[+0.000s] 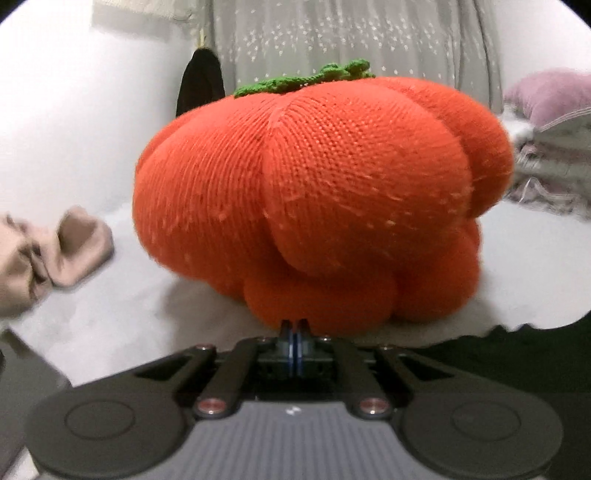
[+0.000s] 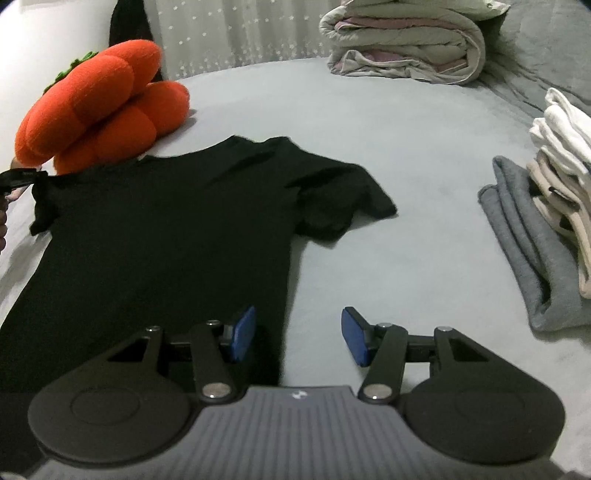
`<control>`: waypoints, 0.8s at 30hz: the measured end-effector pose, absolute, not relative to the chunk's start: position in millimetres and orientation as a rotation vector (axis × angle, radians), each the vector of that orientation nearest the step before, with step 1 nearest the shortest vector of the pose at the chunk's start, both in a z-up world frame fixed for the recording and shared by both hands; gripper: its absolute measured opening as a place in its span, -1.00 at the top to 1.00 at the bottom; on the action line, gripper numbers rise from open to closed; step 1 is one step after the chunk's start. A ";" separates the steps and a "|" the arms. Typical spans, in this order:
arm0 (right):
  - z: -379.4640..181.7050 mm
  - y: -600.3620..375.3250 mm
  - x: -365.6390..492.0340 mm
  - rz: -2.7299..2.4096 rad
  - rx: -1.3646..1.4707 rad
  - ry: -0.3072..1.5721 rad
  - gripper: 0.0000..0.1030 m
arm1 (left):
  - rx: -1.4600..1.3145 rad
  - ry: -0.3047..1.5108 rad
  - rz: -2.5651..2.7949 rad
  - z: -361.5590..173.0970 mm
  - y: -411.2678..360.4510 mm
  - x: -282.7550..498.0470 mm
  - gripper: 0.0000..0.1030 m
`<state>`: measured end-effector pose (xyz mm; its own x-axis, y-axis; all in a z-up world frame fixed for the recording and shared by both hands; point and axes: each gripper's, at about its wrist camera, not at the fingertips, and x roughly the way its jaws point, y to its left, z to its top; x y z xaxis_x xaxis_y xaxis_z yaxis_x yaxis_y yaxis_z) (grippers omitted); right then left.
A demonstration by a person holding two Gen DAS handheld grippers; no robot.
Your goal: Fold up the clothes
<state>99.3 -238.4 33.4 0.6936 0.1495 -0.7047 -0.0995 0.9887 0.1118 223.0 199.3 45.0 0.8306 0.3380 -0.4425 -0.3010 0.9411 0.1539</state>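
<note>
Black fabric of a T-shirt (image 2: 155, 236) lies spread flat on the grey bed (image 2: 369, 147), its neck end far from the right camera and its hem running under the near edge of that view. One short sleeve (image 2: 343, 199) sticks out to the right and lies flat; the sleeve on the left is pulled into a small peak where the left gripper (image 2: 26, 179) pinches it at the picture's left edge. In the left wrist view that gripper's jaws are pressed tight together, though the cloth between them cannot be made out there. The right gripper (image 2: 297, 338) hangs above the shirt's right side edge, jaws apart and holding nothing; one blue pad (image 2: 242, 338) is over the black cloth, the other over bare sheet. Just beyond the shirt's left shoulder sits an orange knitted pumpkin cushion (image 1: 314, 199) with a green stalk, filling the left camera's view. To the right, well apart from the shirt, is a stack of folded clothes (image 2: 546, 229), grey at the bottom, pale above. A rolled quilt (image 2: 406, 44) lies at the far side, before a pale curtain (image 2: 236, 33).
</note>
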 end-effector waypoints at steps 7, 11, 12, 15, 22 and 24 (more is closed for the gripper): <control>36.5 -255.5 109.0 0.114 0.075 0.749 -0.09 | 0.109 0.559 0.352 18.3 216.2 232.2 0.94; 42.5 -284.5 131.9 0.098 0.166 0.713 -0.09 | 0.009 0.558 0.268 41.4 228.3 209.6 0.76; 43.0 -295.4 143.4 0.089 0.233 0.714 -0.09 | 0.001 0.558 0.252 46.8 228.2 204.2 0.58; 35.6 -322.2 177.1 0.091 0.478 0.738 -0.09 | -0.046 0.574 0.204 56.3 226.9 190.2 0.15; 13.0 -328.0 218.2 0.008 0.644 0.811 0.28 | -0.101 0.662 0.133 32.5 205.9 185.5 0.13; 14.6 -321.6 224.9 0.007 0.591 0.814 0.85 | -0.066 0.680 0.138 24.1 199.0 189.5 0.17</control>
